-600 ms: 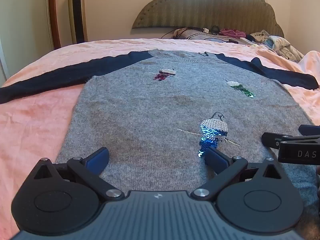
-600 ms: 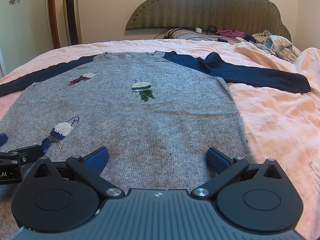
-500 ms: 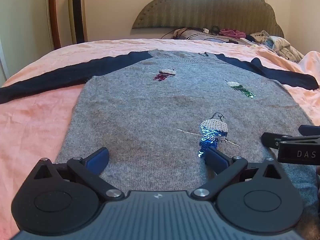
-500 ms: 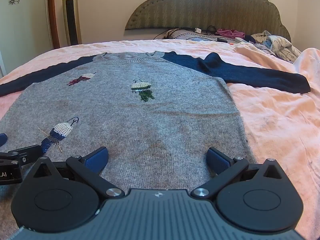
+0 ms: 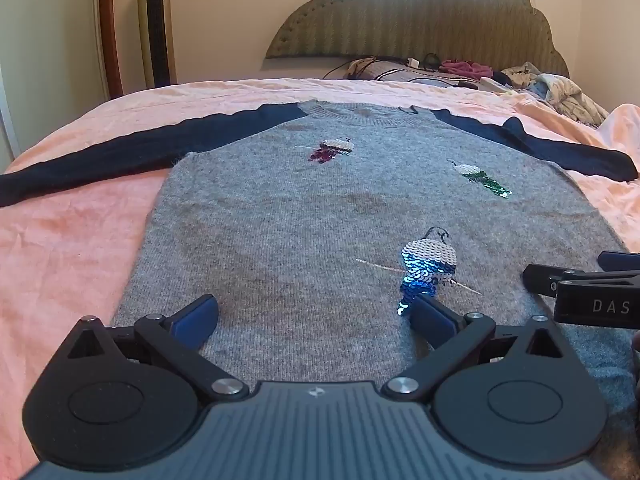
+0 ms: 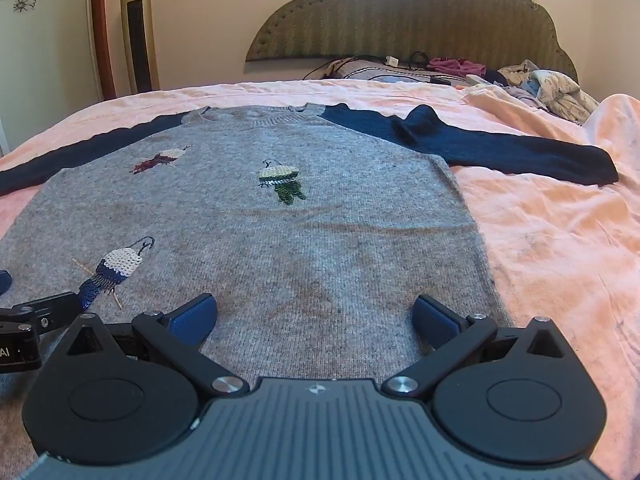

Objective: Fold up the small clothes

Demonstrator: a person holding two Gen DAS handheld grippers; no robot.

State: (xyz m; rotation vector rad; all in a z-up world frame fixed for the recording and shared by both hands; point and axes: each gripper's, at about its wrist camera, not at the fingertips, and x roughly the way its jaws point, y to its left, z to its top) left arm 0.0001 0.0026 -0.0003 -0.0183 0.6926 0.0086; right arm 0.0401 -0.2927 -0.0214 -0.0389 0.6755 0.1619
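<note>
Nothing shifted across these frames. The sweater lay exactly as before. Neither tool moved or altered its wide gape.

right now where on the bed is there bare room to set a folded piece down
Bare pink bedspread lies to the right of the sweater, below its navy sleeve. A matching patch lies to its left, below the other sleeve. Crowded: the clothes pile by the headboard.
</note>
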